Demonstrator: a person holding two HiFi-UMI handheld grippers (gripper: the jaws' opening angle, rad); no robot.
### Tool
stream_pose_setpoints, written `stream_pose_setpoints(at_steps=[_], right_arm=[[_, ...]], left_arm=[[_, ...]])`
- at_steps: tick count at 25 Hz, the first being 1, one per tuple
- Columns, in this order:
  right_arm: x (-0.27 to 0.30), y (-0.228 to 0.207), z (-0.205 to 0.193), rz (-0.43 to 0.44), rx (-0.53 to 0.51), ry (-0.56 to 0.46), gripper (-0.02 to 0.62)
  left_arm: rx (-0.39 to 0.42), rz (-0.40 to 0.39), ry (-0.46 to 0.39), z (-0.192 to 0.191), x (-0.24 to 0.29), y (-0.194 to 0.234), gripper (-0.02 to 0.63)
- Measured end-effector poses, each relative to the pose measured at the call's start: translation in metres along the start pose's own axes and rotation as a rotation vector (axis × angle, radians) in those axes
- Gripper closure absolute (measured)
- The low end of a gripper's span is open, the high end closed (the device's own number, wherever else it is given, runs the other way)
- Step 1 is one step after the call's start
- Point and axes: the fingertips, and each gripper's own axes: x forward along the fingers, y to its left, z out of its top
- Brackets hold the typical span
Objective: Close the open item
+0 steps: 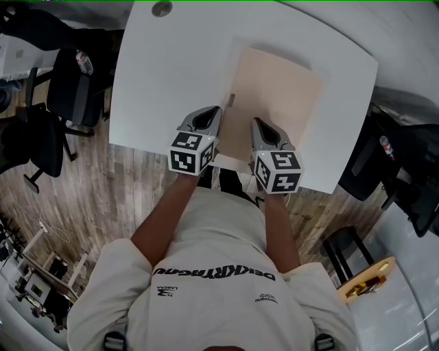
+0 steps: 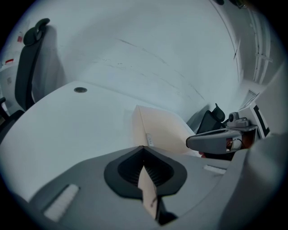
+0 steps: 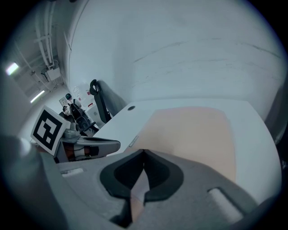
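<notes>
White table (image 1: 171, 68) under beige folder (image 1: 274, 89), wood floor (image 1: 137, 185)

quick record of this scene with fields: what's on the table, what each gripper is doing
surface: white table, with a round grommet near its far edge
item: beige folder, lying on the table's right half
left gripper: jaws shut on a thin beige edge of the folder, near-left side
right gripper: jaws shut on the folder's near edge
folder state: cannot tell whether fully closed
surroundings: office chair left of the table, wood floor
</notes>
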Motion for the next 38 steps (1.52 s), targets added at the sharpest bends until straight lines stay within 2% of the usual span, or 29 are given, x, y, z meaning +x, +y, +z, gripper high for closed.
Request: stream_pose_setpoints(at_steps=[25, 38], right_arm=[[-0.077, 0.022, 0.02, -0.015, -0.03, -0.181, 0.595], [-0.118, 0.033, 0.042, -0.033, -0.055, -0.316, 0.595]], left_arm=[[0.094, -0.022, -0.15, 0.026, -0.068, -0.06, 0.607], [0.172, -0.035, -0.255, 0.047, -0.107, -0.099, 0.607]])
